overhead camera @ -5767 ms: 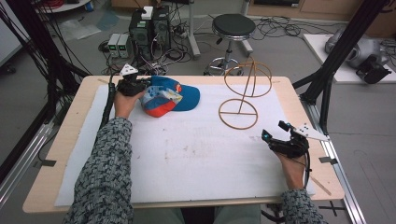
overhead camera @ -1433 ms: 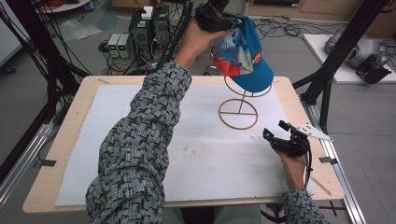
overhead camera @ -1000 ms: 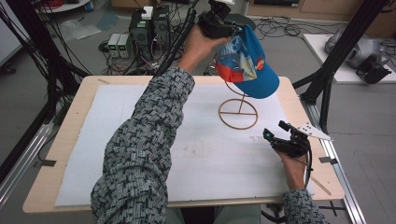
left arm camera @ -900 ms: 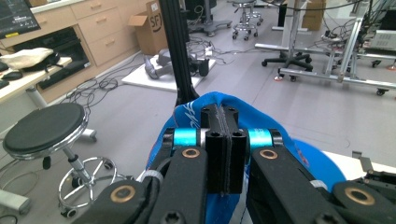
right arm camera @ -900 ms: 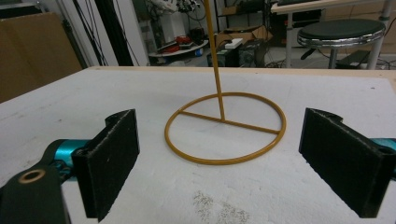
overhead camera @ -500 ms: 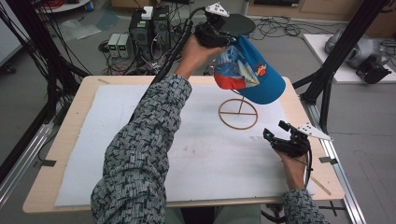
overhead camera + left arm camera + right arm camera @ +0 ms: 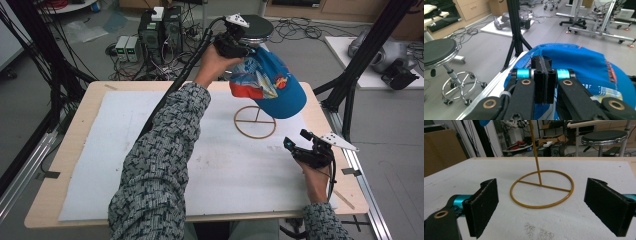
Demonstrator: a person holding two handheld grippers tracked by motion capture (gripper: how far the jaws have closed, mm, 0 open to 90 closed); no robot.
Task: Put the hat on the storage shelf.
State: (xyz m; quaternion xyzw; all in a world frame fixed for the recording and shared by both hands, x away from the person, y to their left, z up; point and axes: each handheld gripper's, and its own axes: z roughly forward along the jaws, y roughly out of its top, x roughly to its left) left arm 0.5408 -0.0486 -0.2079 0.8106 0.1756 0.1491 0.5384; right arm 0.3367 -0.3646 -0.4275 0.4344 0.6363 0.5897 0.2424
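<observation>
light: bright, even, overhead | shadows: faint, soft | blur: mild, close claw parts

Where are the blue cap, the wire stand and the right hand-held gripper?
blue cap (image 7: 280,87), high view, on the blue crown.
wire stand (image 7: 541,206), right gripper view, on the near edge of its base ring.
right hand-held gripper (image 7: 296,141), high view, midway between its open fingertips.

My left arm reaches far forward, raised; left gripper (image 7: 239,46) jaws pressed together, pinching fabric. My right gripper (image 7: 303,145) rests low near the table's edge, jaws spread wide.
</observation>
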